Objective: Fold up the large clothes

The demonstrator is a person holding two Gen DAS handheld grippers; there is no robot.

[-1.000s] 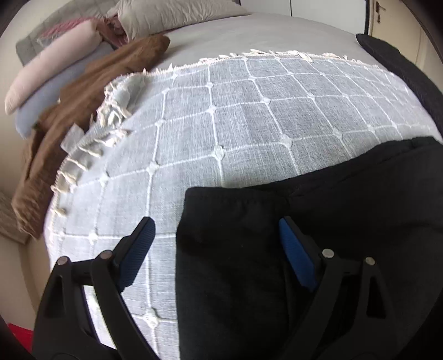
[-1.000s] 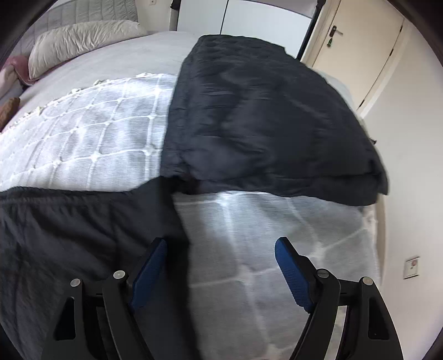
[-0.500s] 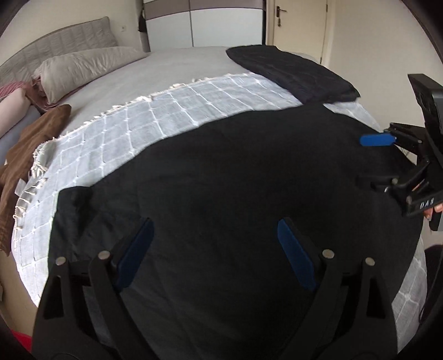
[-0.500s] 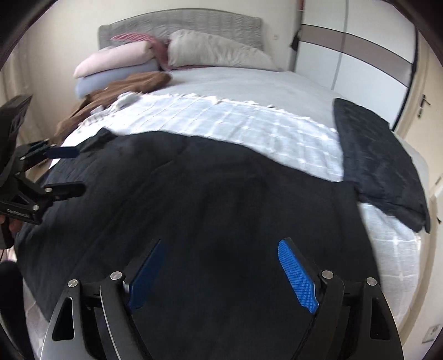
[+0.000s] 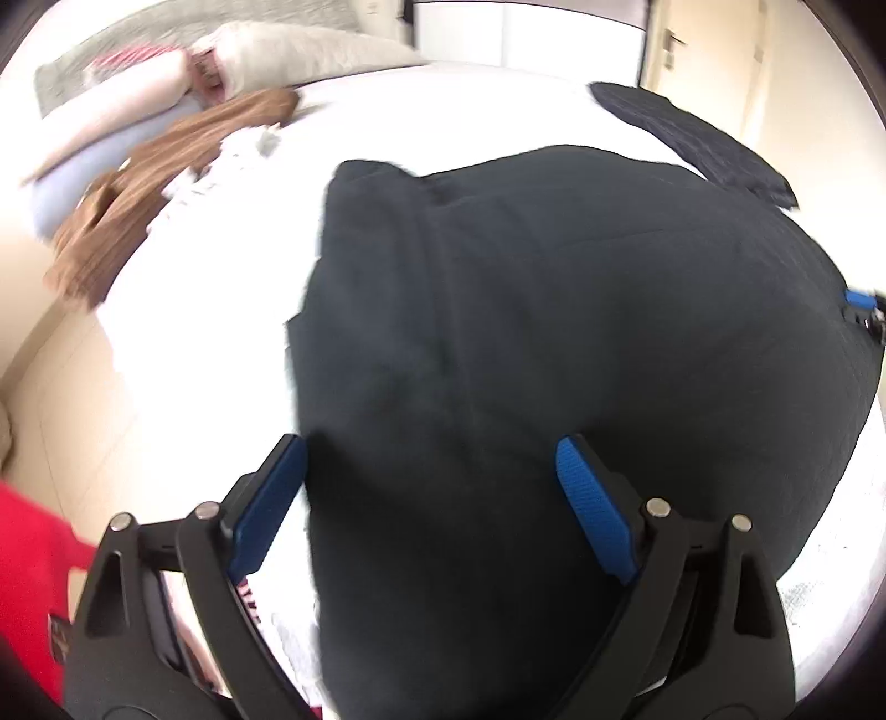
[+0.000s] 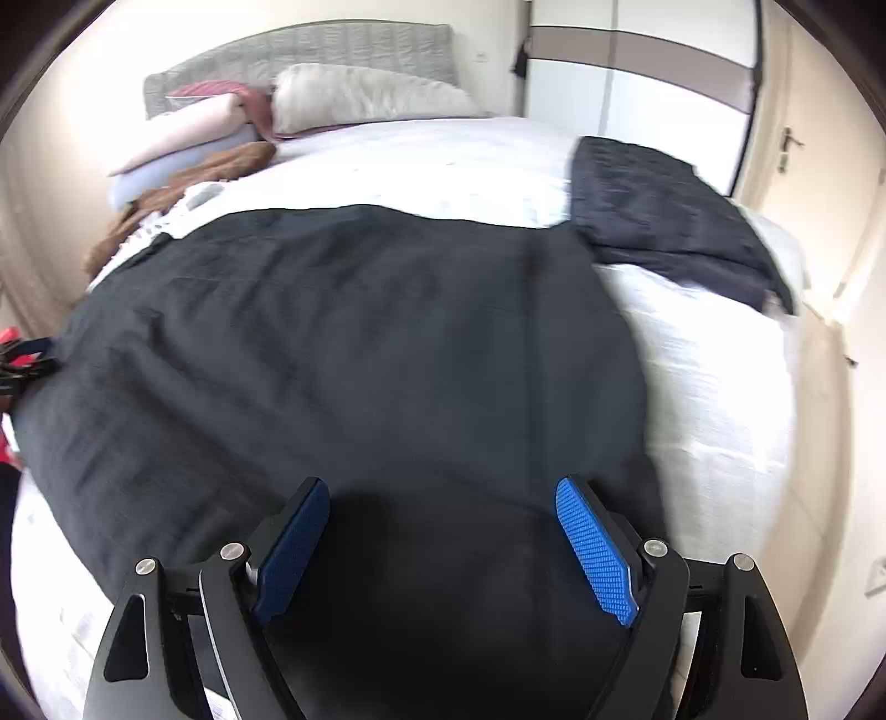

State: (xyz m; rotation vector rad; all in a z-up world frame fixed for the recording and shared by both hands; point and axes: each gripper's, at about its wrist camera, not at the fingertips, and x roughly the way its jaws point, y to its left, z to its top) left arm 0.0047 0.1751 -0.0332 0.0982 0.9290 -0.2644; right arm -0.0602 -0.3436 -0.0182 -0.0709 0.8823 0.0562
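We saw the black garment (image 5: 554, 332) cut off below the left gripper (image 5: 432, 498); the pillows (image 5: 111, 127) far ahead were motion-blurred. The right gripper (image 5: 864, 310) showed only partly at the frame edge.

Bed (image 6: 443, 160) w/ grey headboard (image 6: 310, 52), pillows (image 6: 365, 97); wardrobe (image 6: 637, 66) & door (image 6: 797, 138) right; cream walls.
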